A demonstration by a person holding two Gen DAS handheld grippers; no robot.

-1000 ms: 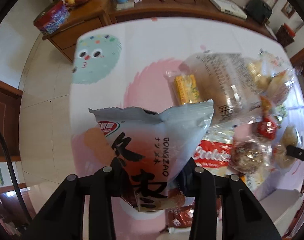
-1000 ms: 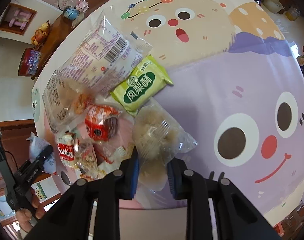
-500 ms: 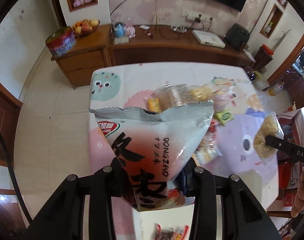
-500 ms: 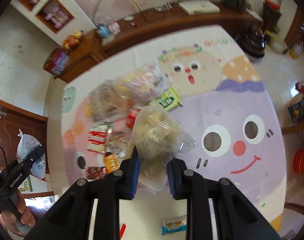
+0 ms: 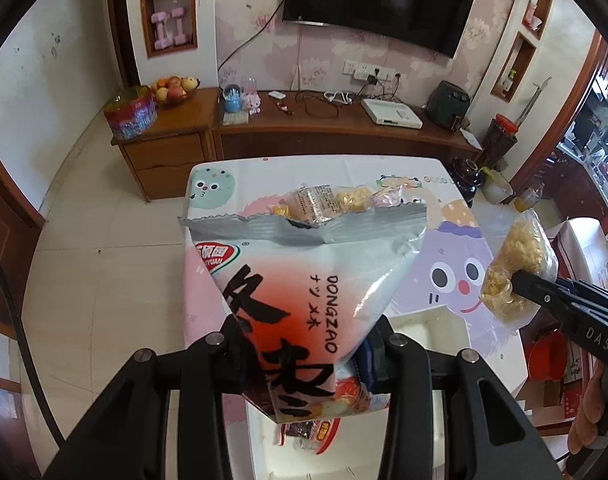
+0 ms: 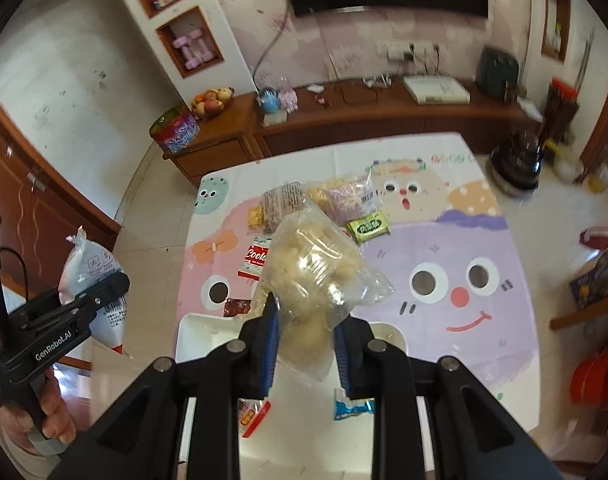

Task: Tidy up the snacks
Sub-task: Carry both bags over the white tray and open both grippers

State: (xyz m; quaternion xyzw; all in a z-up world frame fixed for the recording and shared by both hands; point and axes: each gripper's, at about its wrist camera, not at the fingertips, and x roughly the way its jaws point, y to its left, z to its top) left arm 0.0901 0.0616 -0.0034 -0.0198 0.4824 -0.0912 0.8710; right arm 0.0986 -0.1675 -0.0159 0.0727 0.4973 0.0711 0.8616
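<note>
the left hand-held gripper [image 5: 304, 344] is clamped on a white and pink snack bag [image 5: 300, 284], and the right hand-held gripper [image 6: 306, 344] pinches a clear bag of puffs [image 6: 312, 280]; both hang above the worktop [image 6: 484, 344]. the white tray [image 6: 192, 332] lies at 6 o'clock below. lower each bag level over the tray, then release low so neither spills onto the loose snack pile [image 6: 324, 204] at 12 o'clock.

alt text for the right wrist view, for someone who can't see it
The right gripper holds a clear bag of pale puffed snacks above a cartoon-print table strewn with snack packets. At left, the left gripper grips a white pouch.
</note>
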